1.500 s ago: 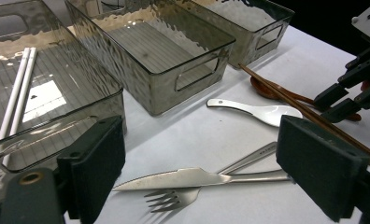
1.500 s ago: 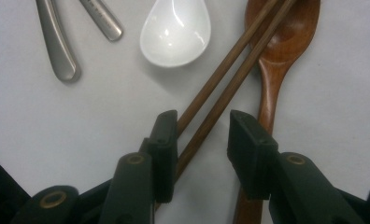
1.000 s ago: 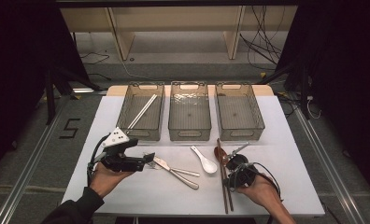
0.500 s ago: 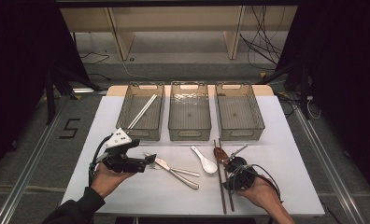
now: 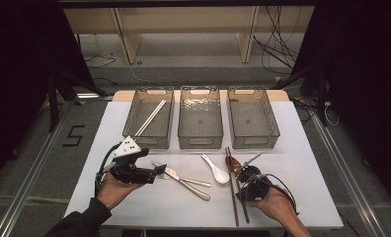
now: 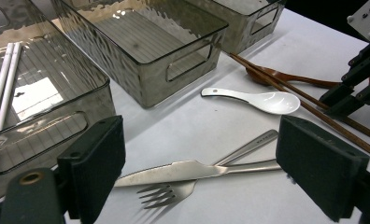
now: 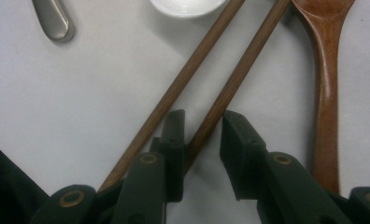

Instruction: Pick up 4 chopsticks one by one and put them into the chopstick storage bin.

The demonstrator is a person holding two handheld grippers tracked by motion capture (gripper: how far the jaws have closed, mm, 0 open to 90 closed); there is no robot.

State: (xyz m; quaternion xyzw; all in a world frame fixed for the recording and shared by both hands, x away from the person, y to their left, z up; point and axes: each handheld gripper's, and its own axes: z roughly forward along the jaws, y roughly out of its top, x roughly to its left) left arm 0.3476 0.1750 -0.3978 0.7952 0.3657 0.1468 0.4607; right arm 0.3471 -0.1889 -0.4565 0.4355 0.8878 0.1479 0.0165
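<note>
Jaws of the right gripper (image 7: 199,135) have just been closing around one brown chopstick (image 7: 230,88), not yet pinching; its twin (image 7: 174,88) lies outside, a wooden spoon (image 7: 325,88) beside; the left gripper (image 6: 199,172) stays spread over knife (image 6: 183,171) and fork (image 6: 174,191).

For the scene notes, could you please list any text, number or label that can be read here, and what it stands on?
"5": a large dark numeral on the floor, left of the table.
No readable text on the bins, cutlery or chopsticks.

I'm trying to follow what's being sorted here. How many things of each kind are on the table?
Clear bins: 3
White chopsticks: 2
Brown chopsticks: 2
White spoon: 1
Wooden spoon: 1
Knife: 1
Fork: 1
Total: 11
</note>
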